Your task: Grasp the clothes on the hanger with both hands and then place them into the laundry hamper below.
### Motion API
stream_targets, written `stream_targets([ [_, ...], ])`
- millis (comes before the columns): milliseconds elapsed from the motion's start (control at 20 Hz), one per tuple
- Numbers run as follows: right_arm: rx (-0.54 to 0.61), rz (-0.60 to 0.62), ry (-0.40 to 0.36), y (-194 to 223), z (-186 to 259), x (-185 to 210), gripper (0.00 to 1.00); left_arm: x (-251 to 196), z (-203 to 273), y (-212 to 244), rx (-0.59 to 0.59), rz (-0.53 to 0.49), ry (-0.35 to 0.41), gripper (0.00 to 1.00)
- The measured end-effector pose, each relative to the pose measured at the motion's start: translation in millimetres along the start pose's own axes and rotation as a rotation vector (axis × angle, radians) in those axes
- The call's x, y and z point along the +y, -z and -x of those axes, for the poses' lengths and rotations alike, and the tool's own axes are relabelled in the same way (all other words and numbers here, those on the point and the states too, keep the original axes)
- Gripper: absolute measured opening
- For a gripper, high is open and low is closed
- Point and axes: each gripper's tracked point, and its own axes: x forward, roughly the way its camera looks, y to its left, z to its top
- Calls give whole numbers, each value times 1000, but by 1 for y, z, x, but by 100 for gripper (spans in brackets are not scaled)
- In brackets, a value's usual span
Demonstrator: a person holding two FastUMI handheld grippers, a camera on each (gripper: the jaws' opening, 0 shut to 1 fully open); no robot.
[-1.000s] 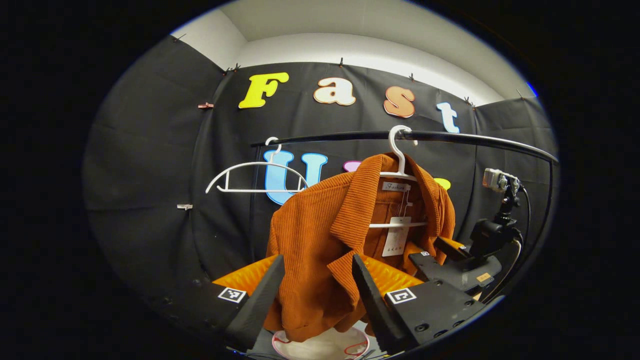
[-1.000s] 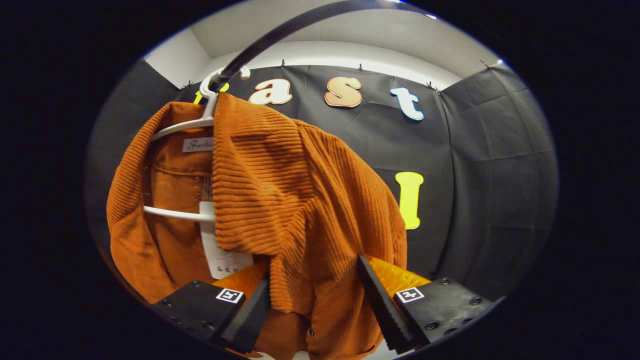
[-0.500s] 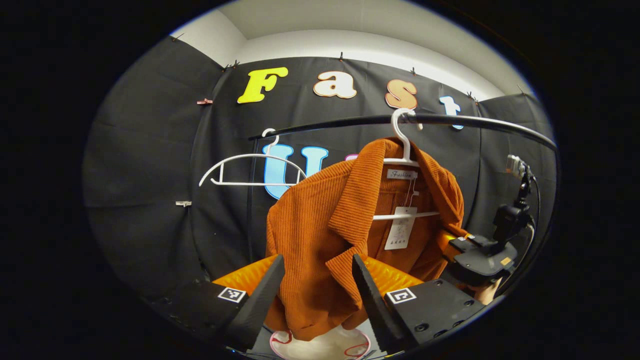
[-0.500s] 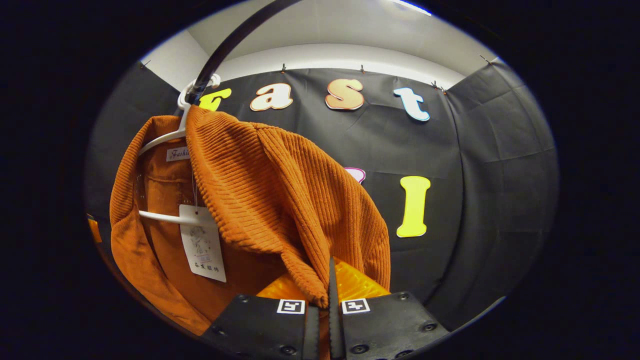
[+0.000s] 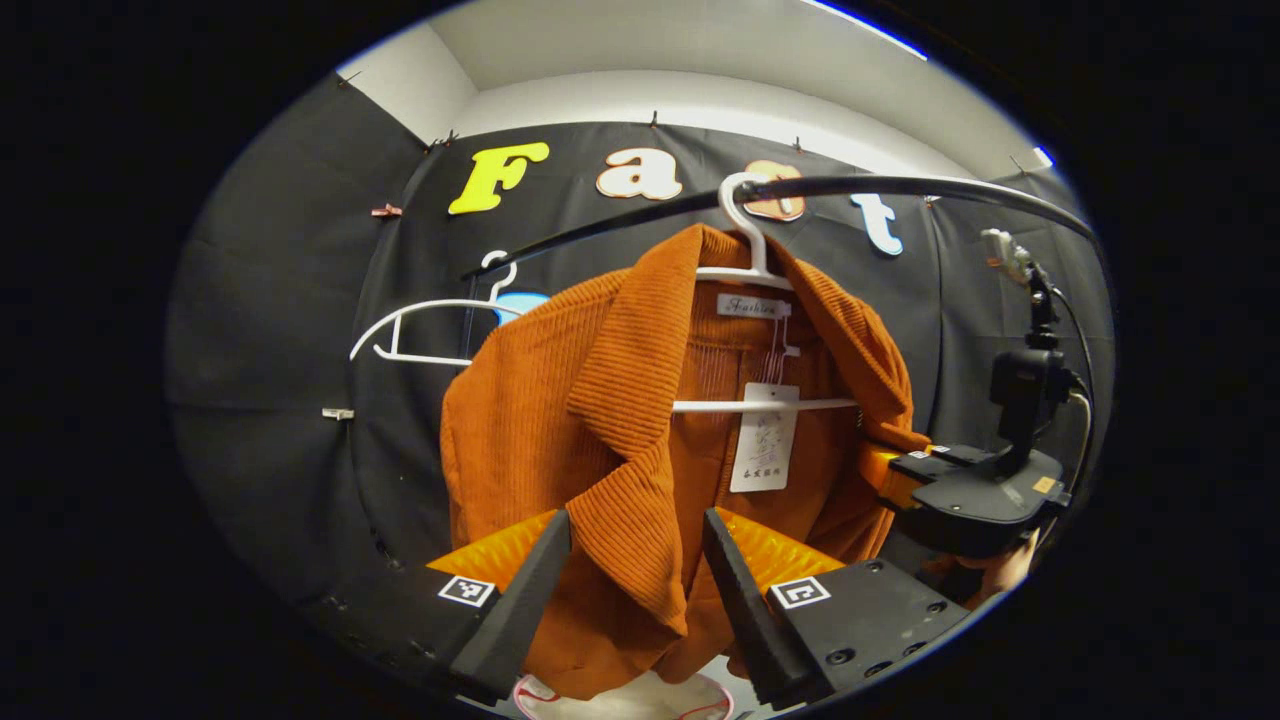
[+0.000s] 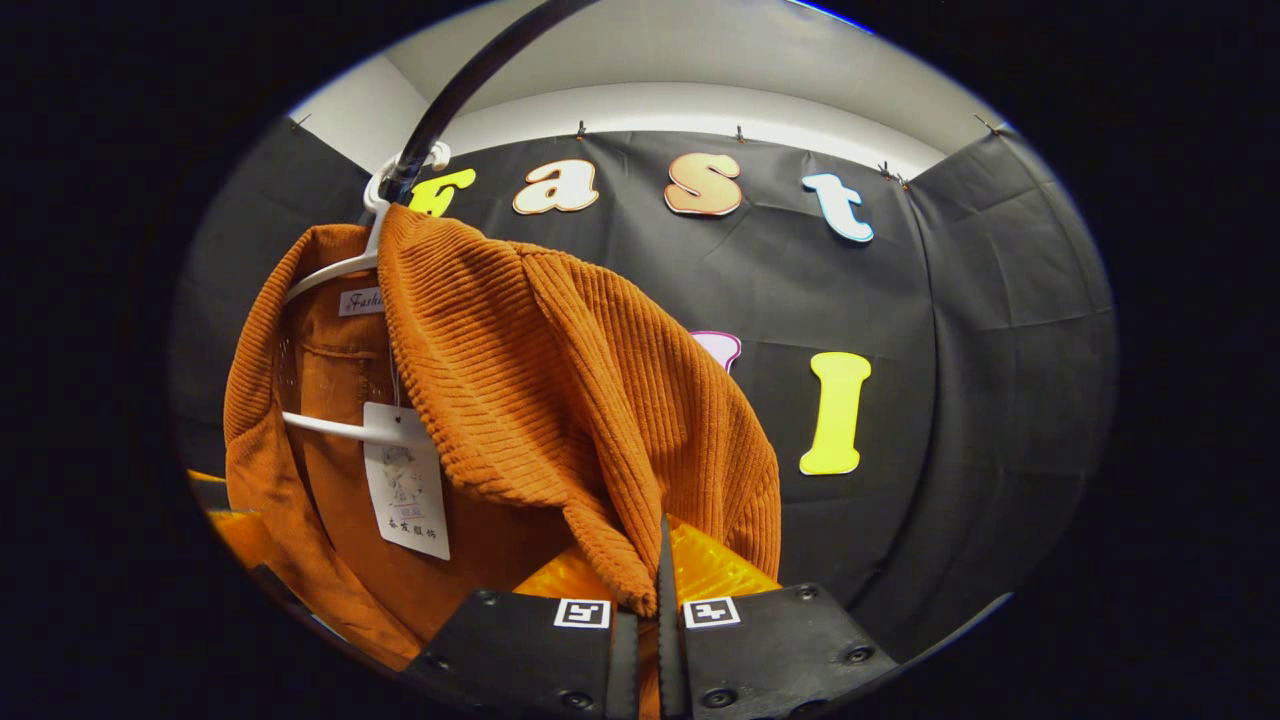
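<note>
Your left tool [image 5: 630, 590] is open: its 2 fingers stand apart on either side of the jacket's [image 5: 560, 440] left lapel, and you cannot tell from this view whether either pad touches the cloth. The jacket, orange corduroy, hangs on a white hanger [image 5: 745, 270] hooked over the black rail [image 5: 900, 185]. A paper tag [image 5: 765, 435] dangles inside the collar, in front of the hanger's crossbar. 1 bare white hanger [image 5: 420, 320] hangs farther left on the same rail.

Your right tool [image 6: 660, 600] is closed on the jacket [image 6: 560, 380]: both fingers press together with the edge of the right lapel pinched between them. In the left gripper view, that right tool [image 5: 970, 490] sits at the jacket's right edge, with part of a hand [image 5: 1000, 570] below it.

Below the jacket's hem, near the bottom of the left gripper view, a white round rim with red marks [image 5: 620, 700] shows; you cannot tell what it belongs to.
</note>
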Motion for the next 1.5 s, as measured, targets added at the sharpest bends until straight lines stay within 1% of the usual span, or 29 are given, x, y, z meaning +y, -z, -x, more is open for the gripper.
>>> stream_targets([
  [50, 3, -8, 0, 0, 0, 0, 8, -4, -5, 9, 21, 12, 6, 85],
  [100, 4, -12, -1, -1, 0, -1, 12, -9, -9, 18, 45, 24, 14, 85],
  [200, 9, -15, -2, -2, 0, -2, 12, -17, -14, 26, 62, 48, 23, 85],
  [300, 12, -18, -7, -1, 0, 0, 12, -15, -20, 12, 4, 60, -15, 84],
  [400, 12, -22, -10, 0, 3, 0, 12, -8, -36, 2, -40, 61, -75, 84],
  [550, 5, -38, -17, -1, 7, 0, 12, 6, -59, 13, -9, 39, -152, 84],
  [600, 3, -40, -21, -2, 7, -1, 12, 7, -65, 17, 14, 29, -150, 84],
  [650, -1, -40, -24, -4, 8, -3, 12, 12, -71, 19, 21, 23, -164, 65],
  [700, -5, -40, -28, -4, 7, -5, 8, 26, -70, 14, 21, 19, -219, 46],
  [750, -1, -48, -38, -4, 9, -6, 8, 30, -74, 15, 34, 34, -207, 28],
  [800, 2, -60, -52, -5, 9, -4, 12, 30, -70, 15, 51, 50, -192, 9],
  [950, -25, -63, -67, -12, 9, -15, 12, 66, -51, -6, 38, 61, -269, 8],
  [1050, -50, -93, -88, -22, 5, -23, 12, 90, -36, -21, 16, 70, -311, 10],
  [1100, -63, -115, -93, -27, 3, -29, 16, 102, -30, -32, 0, 76, -335, 10],
  [1150, -76, -141, -97, -31, 1, -35, 16, 111, -23, -44, -23, 77, -357, 10],
  [1250, -87, -215, -119, -40, -4, -41, 16, 124, -13, -68, -71, 55, -392, 11],
  [1300, -86, -249, -131, -42, -6, -44, 12, 129, -8, -79, -91, 36, -406, 11],
  [1450, -119, -276, -159, -67, -9, -57, 12, 138, -2, -124, -190, -27, -429, 11],
  [1500, -135, -292, -176, -77, -9, -60, 12, 139, -3, -141, -224, -48, -423, 10],
])
